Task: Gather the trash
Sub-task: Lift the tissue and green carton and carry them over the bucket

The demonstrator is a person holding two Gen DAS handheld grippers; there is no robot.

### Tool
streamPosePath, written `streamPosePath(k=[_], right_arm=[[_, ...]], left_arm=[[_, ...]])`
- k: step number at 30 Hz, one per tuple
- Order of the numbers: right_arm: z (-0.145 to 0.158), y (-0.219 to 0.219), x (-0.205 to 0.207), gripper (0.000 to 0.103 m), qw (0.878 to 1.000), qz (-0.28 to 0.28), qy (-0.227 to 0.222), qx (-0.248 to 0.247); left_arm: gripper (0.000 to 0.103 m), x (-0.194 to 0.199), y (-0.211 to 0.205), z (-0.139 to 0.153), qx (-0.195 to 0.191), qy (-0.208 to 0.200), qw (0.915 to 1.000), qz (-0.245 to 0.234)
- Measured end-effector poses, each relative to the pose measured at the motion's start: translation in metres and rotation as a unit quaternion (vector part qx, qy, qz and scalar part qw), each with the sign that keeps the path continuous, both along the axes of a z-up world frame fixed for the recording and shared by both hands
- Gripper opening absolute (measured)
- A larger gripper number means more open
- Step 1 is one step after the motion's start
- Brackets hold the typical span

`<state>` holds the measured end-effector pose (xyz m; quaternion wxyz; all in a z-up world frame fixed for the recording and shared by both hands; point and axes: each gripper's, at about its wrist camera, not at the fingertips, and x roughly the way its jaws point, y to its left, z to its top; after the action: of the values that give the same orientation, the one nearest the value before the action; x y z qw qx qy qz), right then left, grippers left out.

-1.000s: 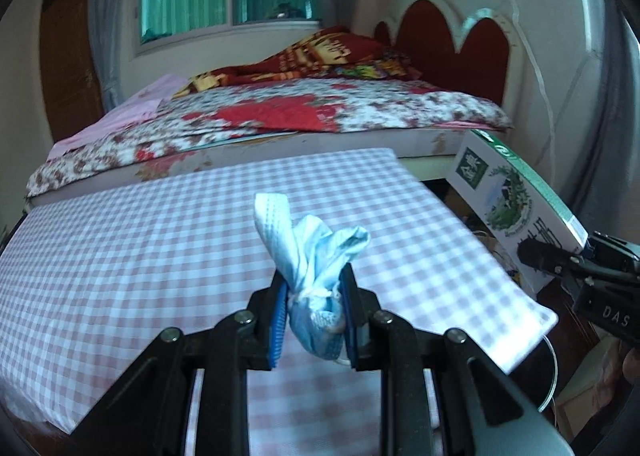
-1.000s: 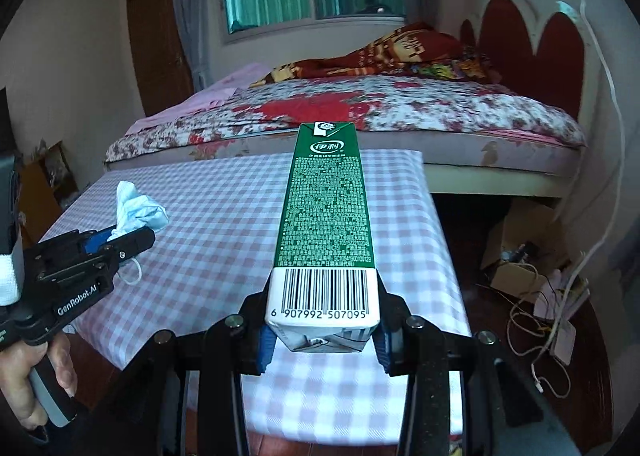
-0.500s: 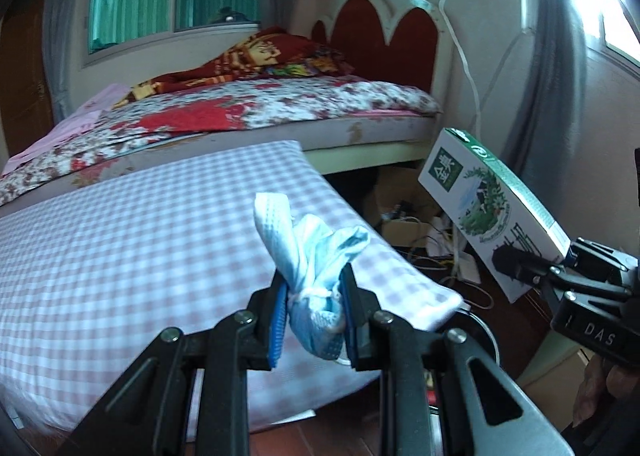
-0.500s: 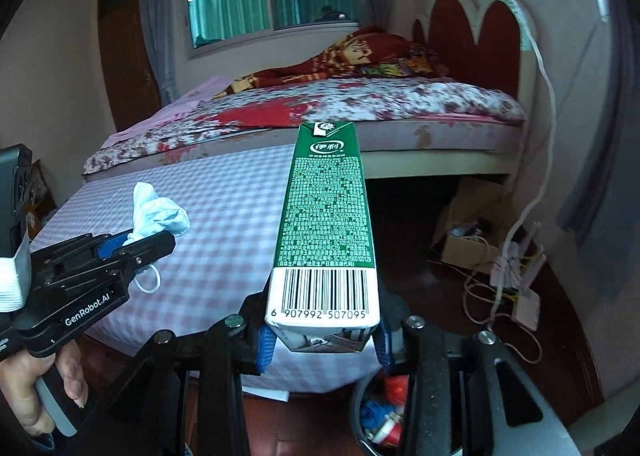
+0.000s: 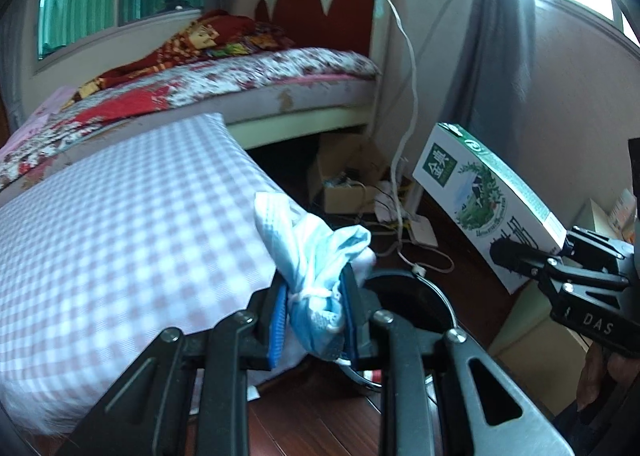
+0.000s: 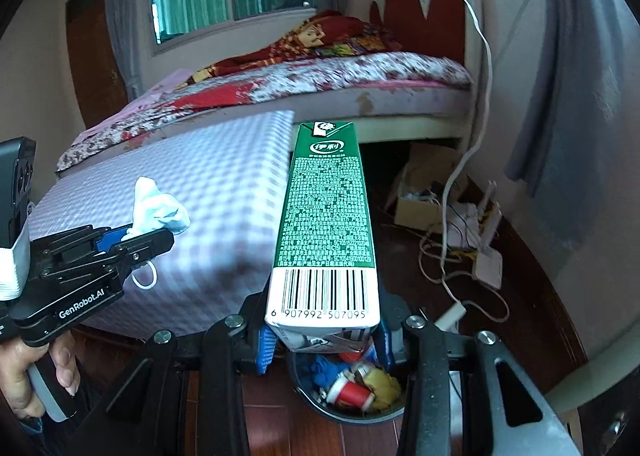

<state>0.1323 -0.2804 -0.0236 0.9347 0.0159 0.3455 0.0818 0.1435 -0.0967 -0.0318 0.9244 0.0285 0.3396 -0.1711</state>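
Note:
My left gripper (image 5: pixel 314 320) is shut on a crumpled light-blue face mask (image 5: pixel 312 256), held past the table's right edge above the dark bin (image 5: pixel 408 304) on the floor. It also shows in the right wrist view (image 6: pixel 160 211). My right gripper (image 6: pixel 324 340) is shut on a green and white milk carton (image 6: pixel 326 228), which points forward above the black trash bin (image 6: pixel 356 412). The bin holds a red cap, blue and yellow scraps. The carton also shows in the left wrist view (image 5: pixel 484 195).
A table with a pink checked cloth (image 5: pixel 120 223) stands at the left. Behind it is a bed with a floral cover (image 5: pixel 224 79). Cardboard boxes (image 6: pixel 420 191), a power strip and loose cables (image 6: pixel 460 256) lie on the dark wood floor at the right.
Both grippers have swung right and down, off the table toward the floor. The trash bin has come into fuller view under them. Both still hold their items.

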Motion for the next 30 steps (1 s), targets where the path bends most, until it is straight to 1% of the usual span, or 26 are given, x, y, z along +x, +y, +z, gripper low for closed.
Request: streamPosePath(k=[5,11,18,24,28,30], right_arm=[[-0.016,-0.018,-0.008,0.041,1.0,-0.017,0.016,0.002],[-0.033,-0.036,-0.013,0.041,0.999,-0.023,0.036,0.001],[-0.056,-0.051,-0.009,0.041,0.998,-0.031,0.063,-0.001],[-0.074,-0.055,0.001,0.041,0.996,-0.025,0.085,-0.01],[-0.094,-0.062,0.01,0.041,0.994,-0.023,0.11,-0.009],[-0.105,-0.064,0.015,0.041,0.992,-0.019,0.123,-0.007]], left_arm=[[0.025,-0.008,-0.029,-0.014,0.008,0.014,0.9994,-0.032],[0.025,-0.007,-0.052,-0.032,0.012,0.038,0.9977,-0.056],[0.025,0.001,-0.067,-0.054,0.009,0.071,0.9951,-0.068],[0.025,0.011,-0.078,-0.071,0.006,0.094,0.9923,-0.08],[0.025,0.018,-0.086,-0.085,0.005,0.108,0.9906,-0.084],[0.026,0.026,-0.088,-0.094,0.0,0.121,0.989,-0.084]])
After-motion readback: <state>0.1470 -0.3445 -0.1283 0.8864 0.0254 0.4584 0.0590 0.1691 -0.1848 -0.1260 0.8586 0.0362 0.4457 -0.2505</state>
